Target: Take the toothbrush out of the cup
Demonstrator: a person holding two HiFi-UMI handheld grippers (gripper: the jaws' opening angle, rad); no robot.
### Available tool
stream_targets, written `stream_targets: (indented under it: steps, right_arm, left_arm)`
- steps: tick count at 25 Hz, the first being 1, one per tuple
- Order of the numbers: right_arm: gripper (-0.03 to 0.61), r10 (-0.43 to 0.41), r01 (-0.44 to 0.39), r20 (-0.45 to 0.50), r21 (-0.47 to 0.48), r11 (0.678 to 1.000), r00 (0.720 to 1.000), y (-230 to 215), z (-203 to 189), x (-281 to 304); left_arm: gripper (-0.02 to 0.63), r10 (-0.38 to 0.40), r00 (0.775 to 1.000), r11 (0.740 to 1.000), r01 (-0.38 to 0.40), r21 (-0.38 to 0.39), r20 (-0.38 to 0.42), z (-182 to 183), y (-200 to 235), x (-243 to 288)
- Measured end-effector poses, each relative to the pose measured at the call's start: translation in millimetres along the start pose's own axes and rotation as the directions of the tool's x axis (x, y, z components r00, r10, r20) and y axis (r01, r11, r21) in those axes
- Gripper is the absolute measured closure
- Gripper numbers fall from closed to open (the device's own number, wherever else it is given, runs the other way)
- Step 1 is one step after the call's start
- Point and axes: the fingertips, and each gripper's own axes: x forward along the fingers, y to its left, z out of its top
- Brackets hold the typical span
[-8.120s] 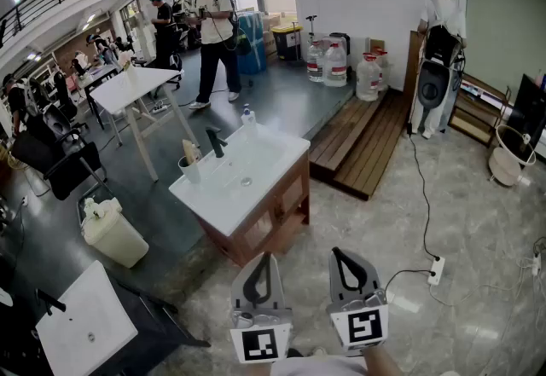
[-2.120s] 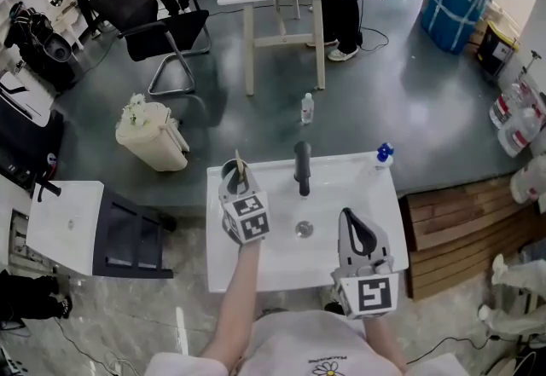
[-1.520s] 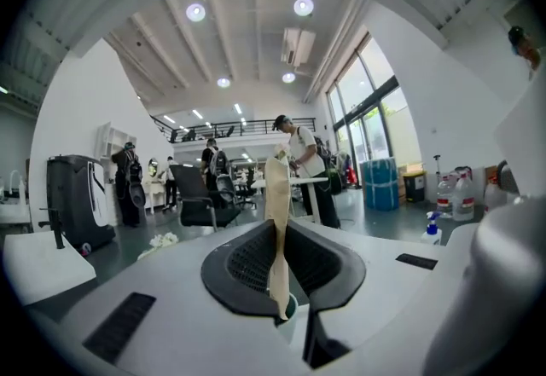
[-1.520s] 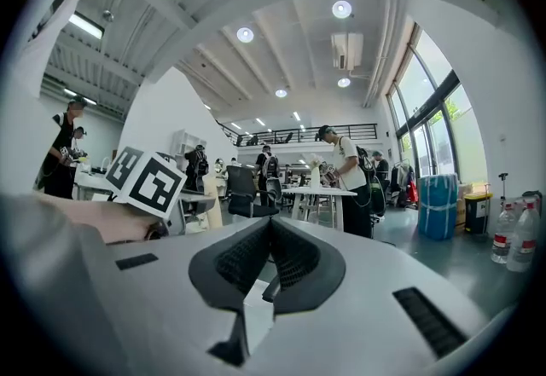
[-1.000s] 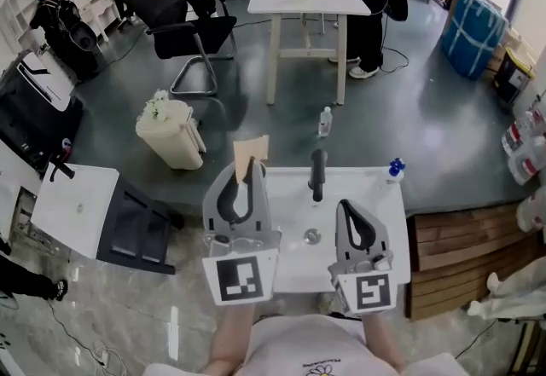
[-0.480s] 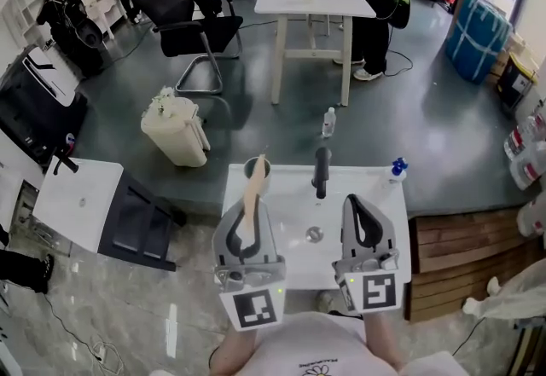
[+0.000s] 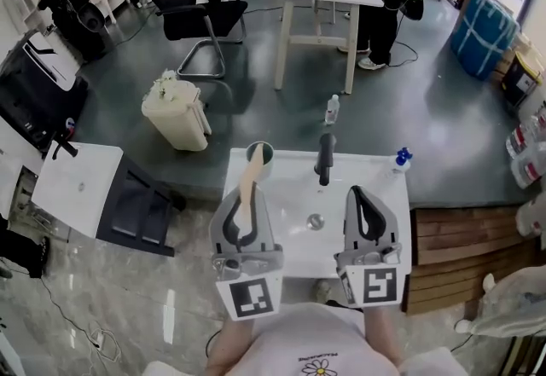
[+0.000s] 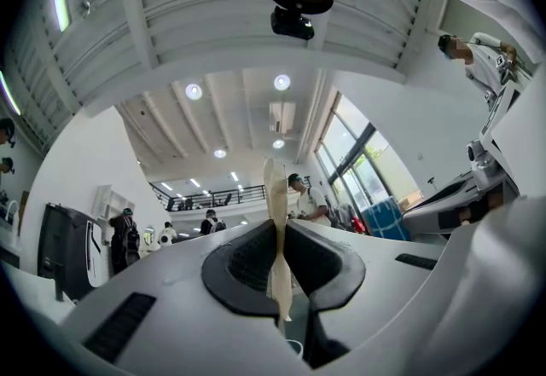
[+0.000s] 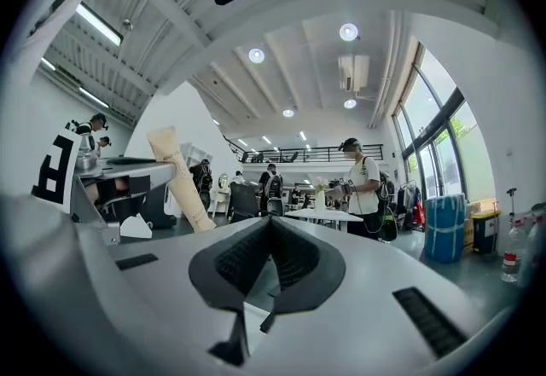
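Toothbrush (image 7: 252,165) since lifted clear of cup (image 7: 266,159), frame centre. Left gripper (image 7: 241,195) clamped mid-handle; right gripper (image 7: 368,198) closed, empty. Judged light, stiff, slippery.

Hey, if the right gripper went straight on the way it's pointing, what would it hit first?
Probably nothing close. The right gripper points over the sink's back edge, between the faucet and the blue-capped bottle; its own view shows open room ahead, the white table far off.
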Motion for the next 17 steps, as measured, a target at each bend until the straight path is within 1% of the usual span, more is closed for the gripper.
stream_targets:
  steps: [5,11,14,17]
  right_arm:
    - [0.567,-0.009,0.009,0.000,0.001,1.000,1.000,-4.0,-0.4,-0.1]
    - [0.568,-0.004,0.004,-0.005,-0.008,1.000,1.000,-1.8,-2.2,0.8]
    - [0.567,-0.005,0.005,0.013,-0.005,1.000,1.000,-1.8,-1.5,1.9]
    - [0.567,-0.007,0.007,0.038,0.018,1.000,0.999,-2.0,2.6,3.2]
  left_arm:
    - [0.575,0.003,1.000,1.000,-0.003,0.014,0.007,1.5,-0.9,0.8]
    - [0.575,0.005,1.000,1.000,-0.005,0.003,-0.003,-1.7,1.1,3.5]
    - [0.575,0.009,1.000,1.000,-0.009,-0.011,-0.003,-3.8,1.8,4.2]
    - [0.575,0.014,1.000,1.000,-0.014,-0.013,-0.001,-3.6,1.6,4.3]
